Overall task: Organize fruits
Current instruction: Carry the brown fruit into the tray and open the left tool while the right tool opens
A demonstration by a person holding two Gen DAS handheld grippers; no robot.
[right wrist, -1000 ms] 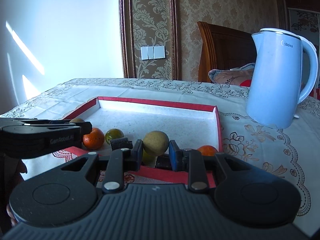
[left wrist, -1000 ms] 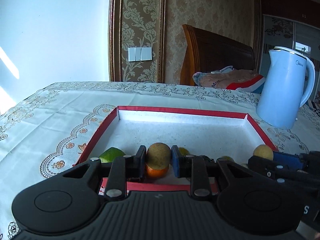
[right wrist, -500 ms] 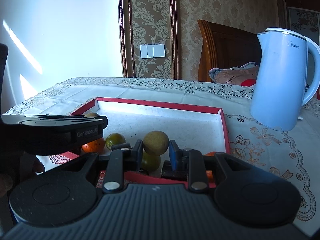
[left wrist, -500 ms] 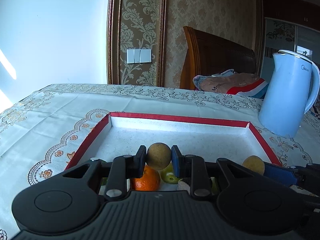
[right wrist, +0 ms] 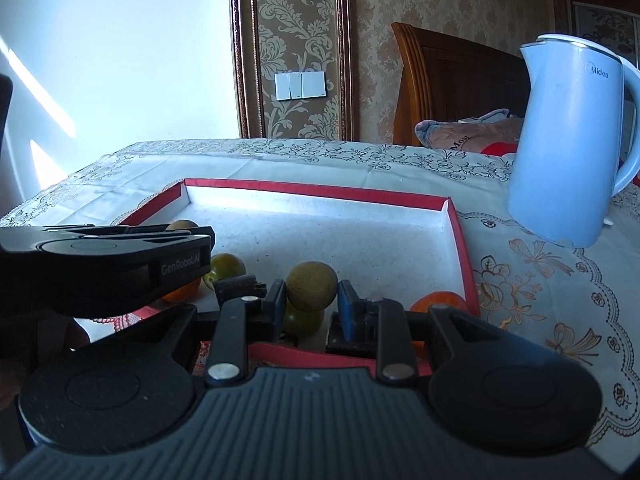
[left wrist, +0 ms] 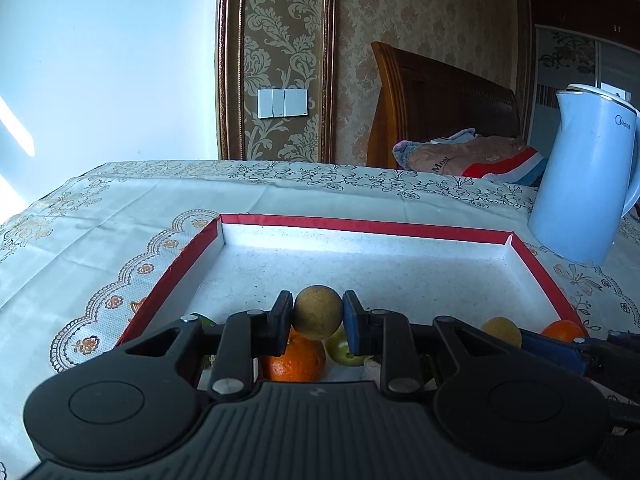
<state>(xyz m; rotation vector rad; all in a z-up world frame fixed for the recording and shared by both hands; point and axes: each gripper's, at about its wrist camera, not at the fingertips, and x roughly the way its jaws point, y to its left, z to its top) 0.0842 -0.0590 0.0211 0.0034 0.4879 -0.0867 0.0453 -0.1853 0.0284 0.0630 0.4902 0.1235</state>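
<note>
Change: both grippers are advancing over the red-rimmed tray (left wrist: 400, 227); its near rim, ahead of the left gripper a second ago, is now lying beneath it.
Meaning: both fruits are likely nearing set-down inside the tray.
Left gripper (left wrist: 317, 317): clenching a brown round fruit (left wrist: 317, 311) above an orange (left wrist: 294, 360).
Right gripper (right wrist: 311, 294): grasping a second brown fruit (right wrist: 311, 286) just past the near rim.
Count, left view: two brown fruits, two oranges, one clear green fruit (left wrist: 344, 350); a green sliver at left is unclear.
Kettle (left wrist: 584, 184): one, standing beside the tray.
</note>
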